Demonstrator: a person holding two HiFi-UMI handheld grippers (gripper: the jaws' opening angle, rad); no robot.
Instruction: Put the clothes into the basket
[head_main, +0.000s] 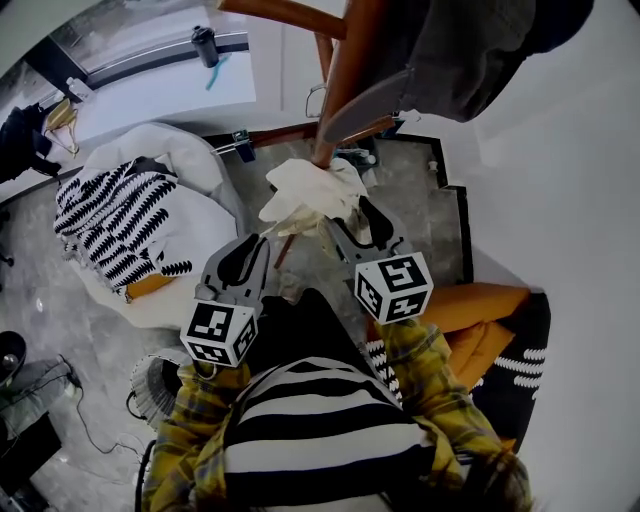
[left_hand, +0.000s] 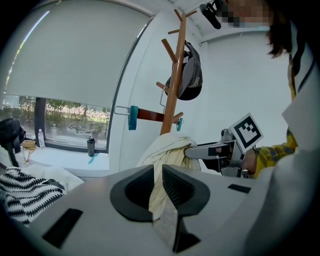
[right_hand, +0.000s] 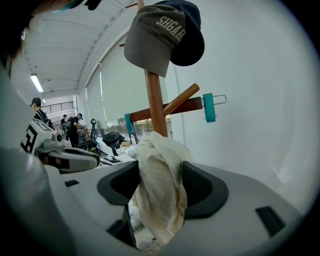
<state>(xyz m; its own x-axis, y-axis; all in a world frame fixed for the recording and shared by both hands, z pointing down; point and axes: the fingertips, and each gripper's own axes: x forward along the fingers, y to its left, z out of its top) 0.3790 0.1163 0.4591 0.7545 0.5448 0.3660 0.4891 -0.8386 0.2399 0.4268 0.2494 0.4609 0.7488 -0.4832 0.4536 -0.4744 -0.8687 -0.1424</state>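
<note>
A cream cloth (head_main: 305, 195) hangs bunched in the air between my two grippers, right beside the wooden coat stand (head_main: 340, 90). My left gripper (head_main: 262, 242) is shut on a thin fold of it (left_hand: 167, 150), and its jaws stand almost together. My right gripper (head_main: 352, 218) stands wide, and a thick bunch of the cloth (right_hand: 160, 190) hangs loose in the gap between its jaws. On the floor to the left sits a white rounded basket (head_main: 200, 165) that holds a black-and-white patterned garment (head_main: 120, 220).
The coat stand's pole (right_hand: 155, 100) carries a grey cap (right_hand: 155, 35) and teal clips (right_hand: 208, 107). A white wall is close on the right. An orange and black pile (head_main: 485, 315) lies by my right side. A dark bottle (head_main: 205, 45) stands on the window sill, and cables (head_main: 95, 435) run along the floor.
</note>
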